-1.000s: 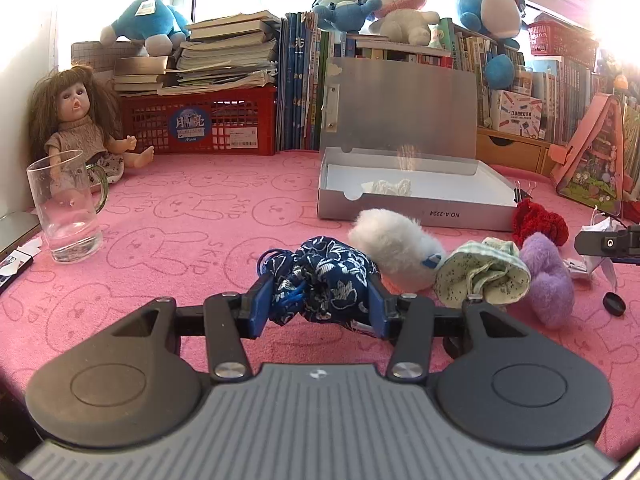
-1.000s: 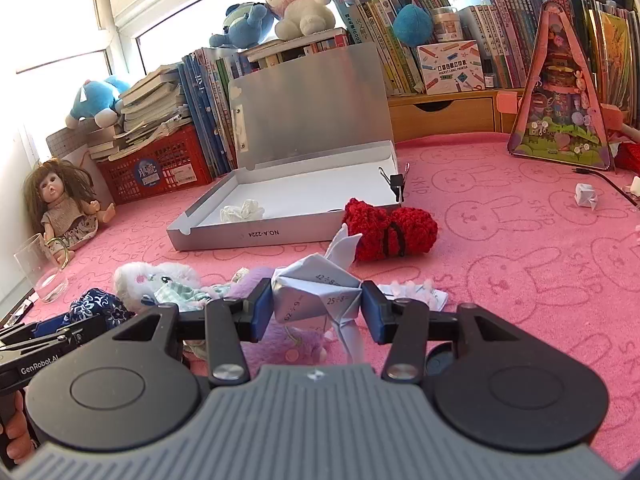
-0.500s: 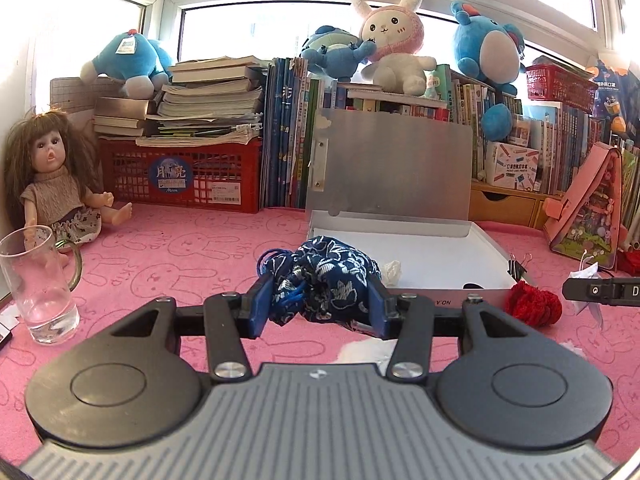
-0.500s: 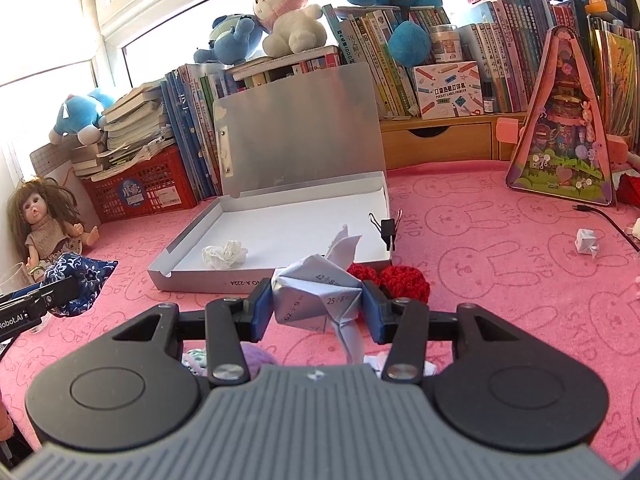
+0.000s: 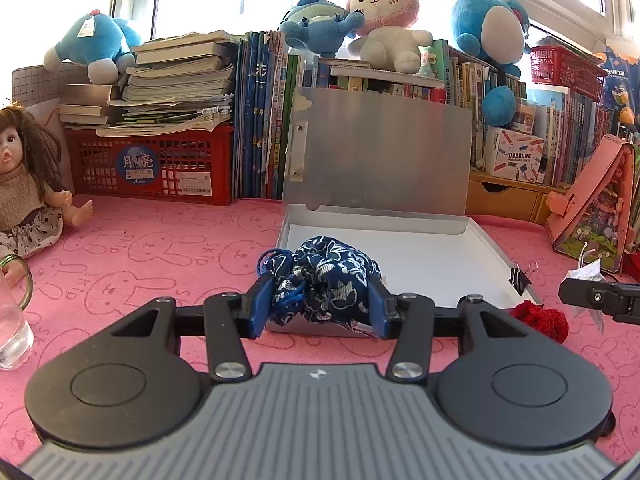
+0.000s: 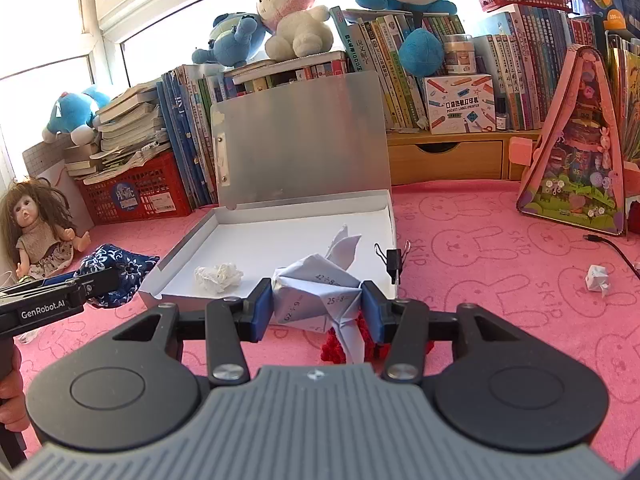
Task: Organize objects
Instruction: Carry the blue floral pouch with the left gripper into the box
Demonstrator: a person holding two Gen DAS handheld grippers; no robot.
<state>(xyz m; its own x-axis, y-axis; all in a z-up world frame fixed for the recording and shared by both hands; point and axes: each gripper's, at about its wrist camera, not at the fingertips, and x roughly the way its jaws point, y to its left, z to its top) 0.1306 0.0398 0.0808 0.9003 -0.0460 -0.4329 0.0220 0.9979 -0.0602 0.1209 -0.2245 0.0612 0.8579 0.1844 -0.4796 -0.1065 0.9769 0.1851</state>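
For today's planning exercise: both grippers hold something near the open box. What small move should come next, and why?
Probably carry the left gripper forward until its blue floral pouch hangs over the open box, then release. The right gripper, holding the folded paper, is similarly close; the box floor is mostly bare.

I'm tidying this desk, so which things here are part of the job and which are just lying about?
Job: blue pouch in left gripper; paper fold in right gripper; open box; red yarn.
Lying about: doll; books; plush rabbit; glass.
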